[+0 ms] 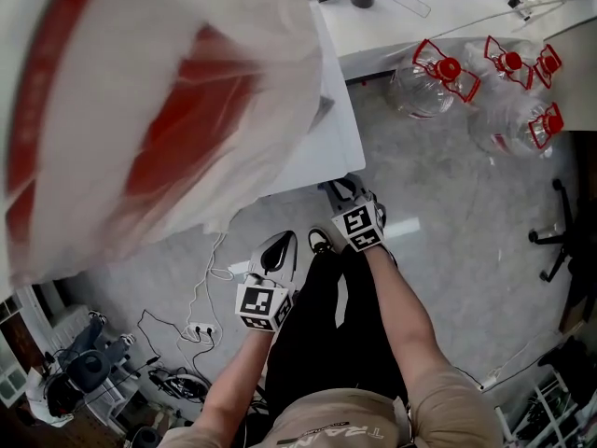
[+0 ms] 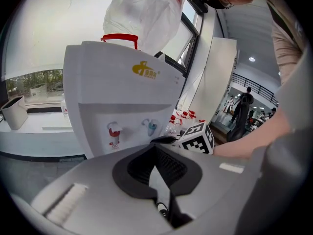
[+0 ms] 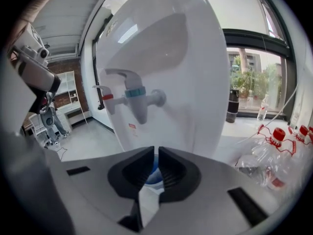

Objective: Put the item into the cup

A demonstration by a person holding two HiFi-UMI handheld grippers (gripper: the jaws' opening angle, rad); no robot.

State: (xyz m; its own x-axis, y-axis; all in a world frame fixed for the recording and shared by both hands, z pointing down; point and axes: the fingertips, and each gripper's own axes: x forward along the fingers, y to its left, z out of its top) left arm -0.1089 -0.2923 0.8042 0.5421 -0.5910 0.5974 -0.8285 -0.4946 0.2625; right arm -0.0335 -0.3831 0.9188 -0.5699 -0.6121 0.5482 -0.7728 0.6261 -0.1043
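I stand in front of a white water dispenser [image 2: 122,92] [image 3: 161,58] with a red tap [image 2: 114,131] and a blue tap [image 3: 134,94]. My left gripper [image 2: 156,148] [image 1: 280,243] is shut, its pads meeting with nothing visible between them. My right gripper [image 3: 156,153] [image 1: 343,187] points at the dispenser just below the blue tap. Its jaws stand almost together, pinching a blue and white thing [image 3: 155,174] that looks like a paper cup's wall. No other cup or item is visible in any view.
A white and red plastic bag [image 1: 140,110] [image 2: 146,13] covers the dispenser's top. Several empty red-capped water bottles [image 1: 485,91] [image 3: 274,151] lie on the floor to the right. Cables and a power strip [image 1: 201,329] lie at the left, a chair base [image 1: 560,241] at the right.
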